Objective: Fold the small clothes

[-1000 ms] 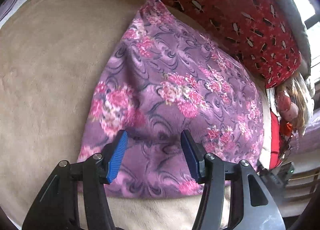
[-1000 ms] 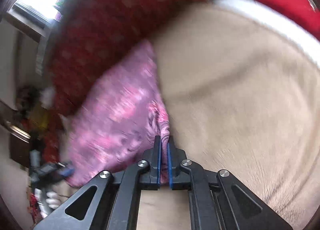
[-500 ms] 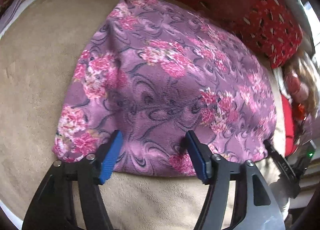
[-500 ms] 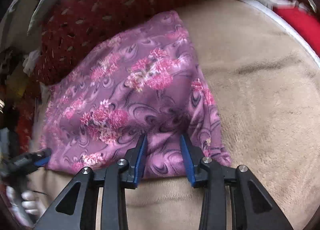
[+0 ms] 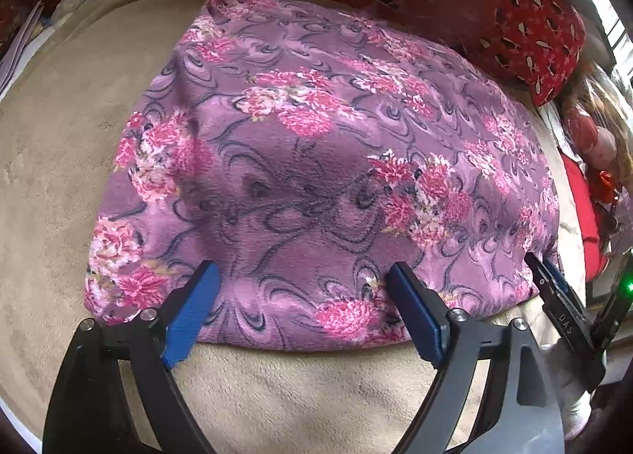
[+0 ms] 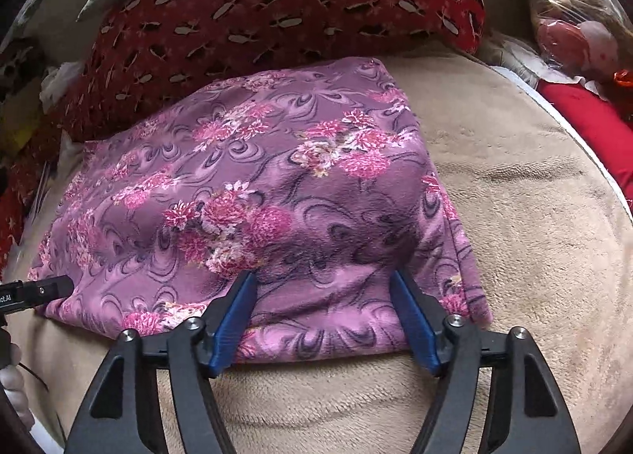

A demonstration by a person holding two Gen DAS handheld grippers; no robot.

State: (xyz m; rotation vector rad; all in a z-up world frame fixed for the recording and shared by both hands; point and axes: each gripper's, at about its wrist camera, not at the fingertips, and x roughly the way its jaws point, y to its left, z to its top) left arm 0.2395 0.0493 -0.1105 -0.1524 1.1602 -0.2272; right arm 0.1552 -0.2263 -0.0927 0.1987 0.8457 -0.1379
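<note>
Purple floral cloth [image 5: 316, 161] lies folded on beige blanket [image 5: 59, 145].

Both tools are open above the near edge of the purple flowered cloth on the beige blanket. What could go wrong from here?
1. The purple cloth already lies in layers, seen at its right edge in the right view. A tool may catch only the top layer, so the fold could open.
2. The left tool and right tool, whose jaws have just been opening, may also pinch the soft beige blanket.
3. The red pillow borders the far edge and may block a fold.
</note>
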